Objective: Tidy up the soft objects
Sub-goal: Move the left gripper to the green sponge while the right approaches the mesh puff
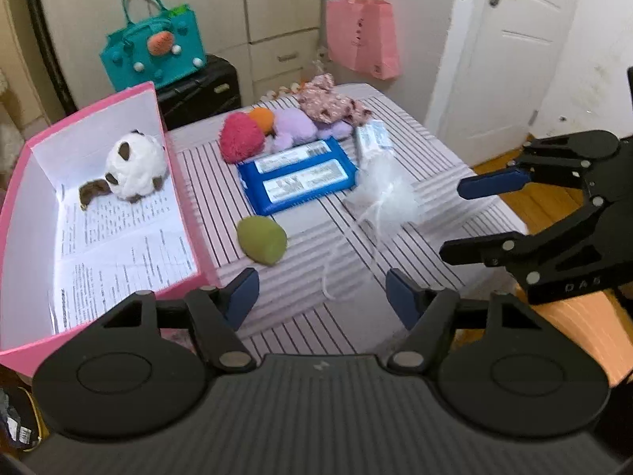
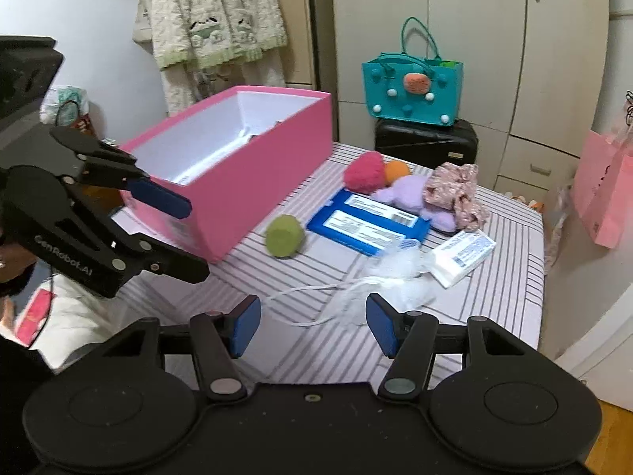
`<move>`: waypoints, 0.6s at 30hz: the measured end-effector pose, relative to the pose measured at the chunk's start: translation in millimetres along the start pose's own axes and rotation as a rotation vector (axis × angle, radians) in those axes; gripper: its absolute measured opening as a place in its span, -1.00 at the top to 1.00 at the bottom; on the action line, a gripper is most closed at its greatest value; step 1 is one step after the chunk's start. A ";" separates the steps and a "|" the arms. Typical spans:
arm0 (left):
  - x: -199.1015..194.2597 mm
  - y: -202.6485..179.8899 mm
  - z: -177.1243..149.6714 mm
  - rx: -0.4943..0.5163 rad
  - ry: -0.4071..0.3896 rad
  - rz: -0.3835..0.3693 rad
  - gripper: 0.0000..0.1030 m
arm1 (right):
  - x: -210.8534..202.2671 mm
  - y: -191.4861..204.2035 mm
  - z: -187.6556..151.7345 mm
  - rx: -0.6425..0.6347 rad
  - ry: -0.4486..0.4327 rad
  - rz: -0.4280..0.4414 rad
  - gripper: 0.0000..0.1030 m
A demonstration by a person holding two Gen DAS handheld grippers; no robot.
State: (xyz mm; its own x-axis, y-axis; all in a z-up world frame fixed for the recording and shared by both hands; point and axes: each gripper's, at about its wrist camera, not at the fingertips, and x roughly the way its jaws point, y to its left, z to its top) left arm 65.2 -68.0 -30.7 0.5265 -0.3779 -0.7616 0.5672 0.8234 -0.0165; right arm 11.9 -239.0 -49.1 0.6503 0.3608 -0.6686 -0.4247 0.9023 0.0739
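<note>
- while both jaws stand apart with nothing between them, the left gripper (image 1: 322, 297) and the right gripper (image 2: 312, 322) hang over the striped table (image 1: 435, 146).
- the round green soft ball (image 1: 262, 239) lies just beside the pink cardboard box (image 1: 186, 213), which holds a white and brown plush toy (image 1: 132, 170).

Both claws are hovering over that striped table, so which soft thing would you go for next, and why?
Probably lower the left gripper onto the green sponge. It lies alone, nearest the pink box, where the plush cat already sits, and both the left and right gripper are open and empty.
</note>
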 end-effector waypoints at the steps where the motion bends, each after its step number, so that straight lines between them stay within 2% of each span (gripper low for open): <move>1: 4.0 -2.1 0.4 0.001 -0.015 0.028 -0.31 | 4.7 -3.2 -2.2 -0.002 -0.006 -0.011 -0.25; 5: 24.0 -13.7 1.4 0.026 -0.057 0.170 -0.26 | 20.9 -11.6 -8.8 -0.051 -0.046 -0.059 -0.26; 10: 49.6 -19.4 6.0 0.008 -0.075 0.261 -0.18 | 46.9 -28.0 -16.9 -0.073 -0.064 -0.128 -0.26; 12: 56.8 -18.8 8.0 -0.014 -0.093 0.281 -0.15 | 58.5 -35.7 -20.4 -0.062 -0.060 -0.125 -0.26; 15: 66.8 -22.2 10.1 -0.014 -0.121 0.354 -0.14 | 69.7 -42.5 -24.6 -0.047 -0.061 -0.107 -0.27; 18: 74.5 -25.2 14.8 -0.013 -0.133 0.401 -0.13 | 77.4 -46.3 -25.4 -0.037 -0.071 -0.096 -0.43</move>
State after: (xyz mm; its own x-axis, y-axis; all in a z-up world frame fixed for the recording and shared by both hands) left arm 99.5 -123.3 -77.4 0.7819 -0.0771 -0.6187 0.2932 0.9212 0.2557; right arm 65.9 -258.8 -123.0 0.7318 0.2899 -0.6168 -0.3801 0.9248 -0.0163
